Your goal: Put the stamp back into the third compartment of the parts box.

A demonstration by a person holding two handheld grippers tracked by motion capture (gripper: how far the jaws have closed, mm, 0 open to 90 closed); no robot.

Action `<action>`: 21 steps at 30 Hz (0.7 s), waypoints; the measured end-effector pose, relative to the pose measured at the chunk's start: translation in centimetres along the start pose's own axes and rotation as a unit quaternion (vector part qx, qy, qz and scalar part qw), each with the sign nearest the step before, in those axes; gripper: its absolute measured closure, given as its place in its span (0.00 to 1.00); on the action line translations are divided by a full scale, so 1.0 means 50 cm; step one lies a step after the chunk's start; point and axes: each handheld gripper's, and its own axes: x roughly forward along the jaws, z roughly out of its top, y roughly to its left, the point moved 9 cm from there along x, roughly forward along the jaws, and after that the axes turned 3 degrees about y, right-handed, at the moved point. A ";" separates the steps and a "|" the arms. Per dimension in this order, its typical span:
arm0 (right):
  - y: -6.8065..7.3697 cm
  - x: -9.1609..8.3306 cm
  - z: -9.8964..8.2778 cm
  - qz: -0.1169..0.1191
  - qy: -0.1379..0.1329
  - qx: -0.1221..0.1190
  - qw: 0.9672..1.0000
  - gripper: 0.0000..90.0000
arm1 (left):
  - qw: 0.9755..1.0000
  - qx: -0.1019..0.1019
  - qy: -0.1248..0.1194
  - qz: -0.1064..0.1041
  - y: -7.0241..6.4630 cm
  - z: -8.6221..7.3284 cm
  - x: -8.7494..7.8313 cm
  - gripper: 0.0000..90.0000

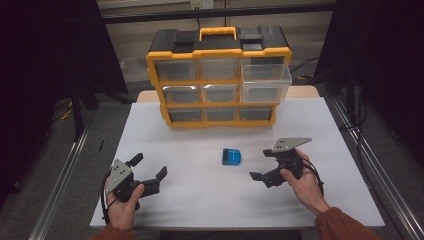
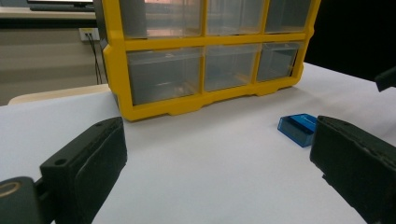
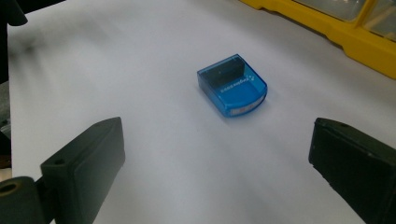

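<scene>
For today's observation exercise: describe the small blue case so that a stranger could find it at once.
Start at the yellow drawer cabinet at the back of the white table. In front of it, nearer the right gripper, lies the blue case, the only translucent blue thing there.

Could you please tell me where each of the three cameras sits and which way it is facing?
High view: above the person's side of the white table, looking forward and down at the yellow drawer cabinet; both hands, left gripper and right gripper show.
Left gripper view: rides low on the left gripper, facing the cabinet's lower drawers between its own open jaws.
Right gripper view: rides on the right gripper, angled down at the small blue box between its open jaws.
Shared: all three views show the blue box and the cabinet.
</scene>
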 end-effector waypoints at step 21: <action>-0.013 0.104 0.086 0.032 0.062 -0.040 0.997 0.04 | 1.000 0.007 0.002 -0.003 -0.002 0.000 -0.001 0.04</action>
